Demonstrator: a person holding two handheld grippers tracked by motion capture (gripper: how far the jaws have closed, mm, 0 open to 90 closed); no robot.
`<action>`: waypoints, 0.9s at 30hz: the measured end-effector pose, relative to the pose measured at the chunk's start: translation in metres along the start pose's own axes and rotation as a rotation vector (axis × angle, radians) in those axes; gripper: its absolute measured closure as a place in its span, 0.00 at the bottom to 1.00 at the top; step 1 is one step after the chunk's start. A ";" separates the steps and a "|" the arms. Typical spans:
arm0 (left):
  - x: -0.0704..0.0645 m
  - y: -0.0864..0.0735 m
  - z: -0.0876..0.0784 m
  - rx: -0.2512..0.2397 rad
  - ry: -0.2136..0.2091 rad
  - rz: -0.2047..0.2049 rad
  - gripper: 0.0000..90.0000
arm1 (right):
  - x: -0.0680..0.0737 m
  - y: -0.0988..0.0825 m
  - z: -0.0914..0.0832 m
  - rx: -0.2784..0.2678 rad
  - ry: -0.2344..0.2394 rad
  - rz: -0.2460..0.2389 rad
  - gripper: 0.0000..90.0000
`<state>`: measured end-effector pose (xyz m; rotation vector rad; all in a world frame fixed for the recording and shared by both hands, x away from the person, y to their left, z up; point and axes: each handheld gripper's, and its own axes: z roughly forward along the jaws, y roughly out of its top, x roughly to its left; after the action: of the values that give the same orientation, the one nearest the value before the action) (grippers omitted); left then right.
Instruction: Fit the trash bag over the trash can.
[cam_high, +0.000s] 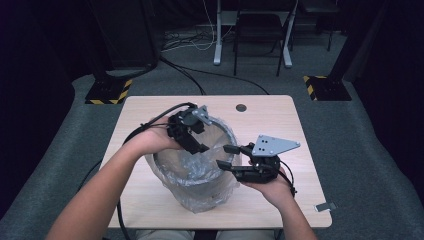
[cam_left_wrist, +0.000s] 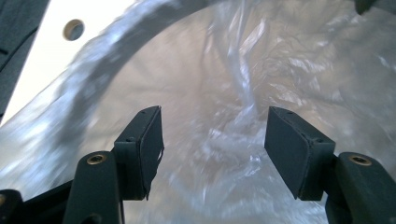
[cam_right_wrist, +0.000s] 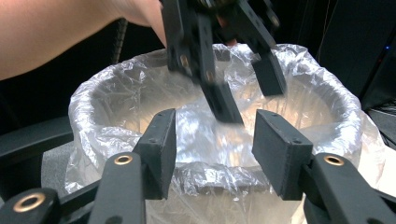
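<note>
A: What are the forearms wearing?
B: No sleeves are covering them. Each hand is carrying a black gripper; the right gripper (cam_high: 227, 156) is wearing a grey three-cornered plate.
A: And the left gripper (cam_high: 200, 142)?
B: Brass-coloured screws are shining at six o'clock; a black cable is trailing.

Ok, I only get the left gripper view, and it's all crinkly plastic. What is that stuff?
Observer: It's a clear bag lining a round bin on a wooden table.
Operator: Where's the other claw?
Observer: The right claw is open just outside the bin's rim, pointing at it.
Operator: Is my claw holding anything?
Observer: No. The left claw hangs open over the bin's mouth, pointing down into it.
</note>
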<state>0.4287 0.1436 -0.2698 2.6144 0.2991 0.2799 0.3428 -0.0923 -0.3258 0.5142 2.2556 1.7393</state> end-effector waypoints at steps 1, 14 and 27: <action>0.002 -0.005 -0.004 0.003 0.001 -0.017 0.41 | 0.000 0.000 0.001 -0.001 -0.001 0.001 0.54; 0.001 -0.024 0.013 0.112 -0.071 -0.027 0.42 | 0.000 -0.001 0.001 -0.010 0.003 0.002 0.54; -0.011 0.005 0.031 0.163 -0.066 0.079 0.43 | 0.000 -0.002 0.002 -0.013 0.004 0.002 0.53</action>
<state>0.4269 0.1226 -0.2958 2.7944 0.2041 0.2028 0.3430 -0.0910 -0.3279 0.5113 2.2461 1.7565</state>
